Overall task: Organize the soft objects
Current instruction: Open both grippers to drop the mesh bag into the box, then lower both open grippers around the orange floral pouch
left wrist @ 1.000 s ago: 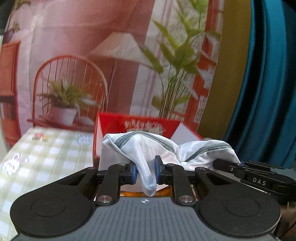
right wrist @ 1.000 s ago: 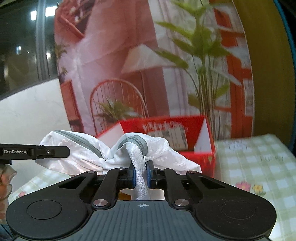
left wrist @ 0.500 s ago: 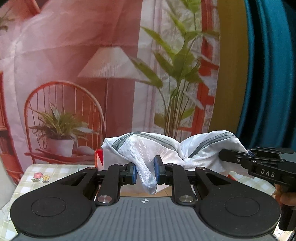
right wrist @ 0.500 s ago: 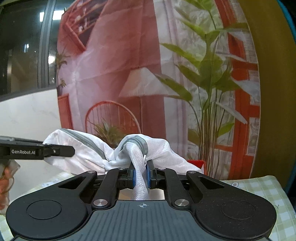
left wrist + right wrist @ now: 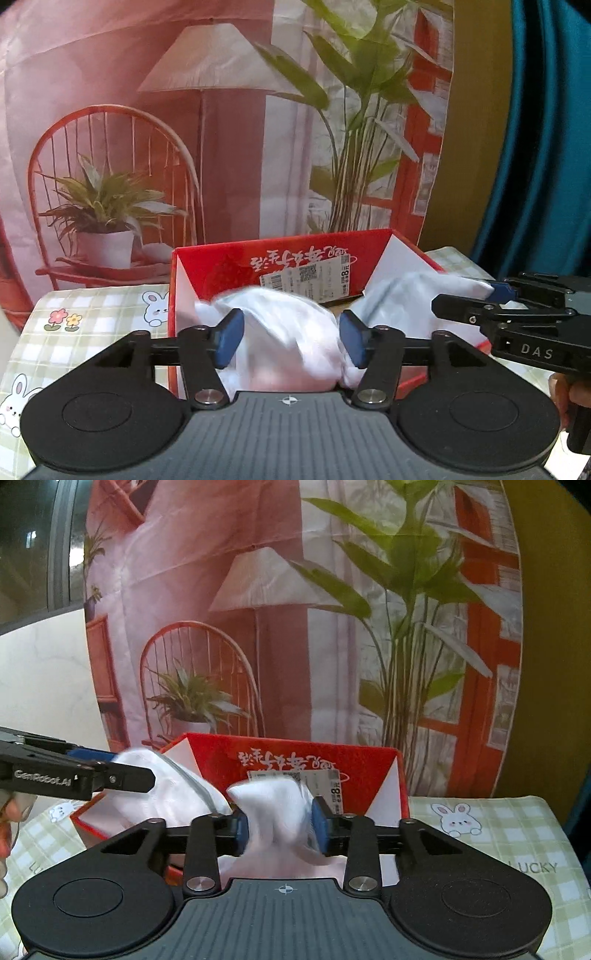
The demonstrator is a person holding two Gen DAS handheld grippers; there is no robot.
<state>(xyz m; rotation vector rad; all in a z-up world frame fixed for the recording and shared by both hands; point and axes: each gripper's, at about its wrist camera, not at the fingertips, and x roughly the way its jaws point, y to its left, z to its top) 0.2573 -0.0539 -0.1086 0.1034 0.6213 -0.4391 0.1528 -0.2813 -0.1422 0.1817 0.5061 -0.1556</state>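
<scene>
Both grippers hover side by side at the near rim of an open red cardboard box [image 5: 221, 269] with a white shipping label on its far inner wall. The box stands on a table covered with a green-and-white checked cloth [image 5: 92, 314] printed with rabbits and flowers.

Left gripper [image 5: 291, 341]: jaws opening, blue pads standing apart, a bunched lump of white mesh fabric with grey trim [image 5: 288, 332] between them. The cloth is blurred; it looks to be sagging into the box, no longer pinched.

Right gripper [image 5: 282, 825]: jaws also opening, less widely. The other end of the white fabric [image 5: 280, 805] sits between its pads and may still brush them; firm contact cannot be made out.

Seen from the right wrist, the left gripper comes in from the left [image 5: 110, 775] with cloth at its tips; the grey trim shows there.

Judgement on placement: the fabric is carried at two ends so it hangs spread over the box mouth. Letting go from both ends at once should drop the bundle inside, not over one wall.

Backdrop behind the table: a printed hanging [image 5: 207, 147] showing a lamp, a chair and plants. A teal curtain [image 5: 546, 147] hangs far right.
</scene>
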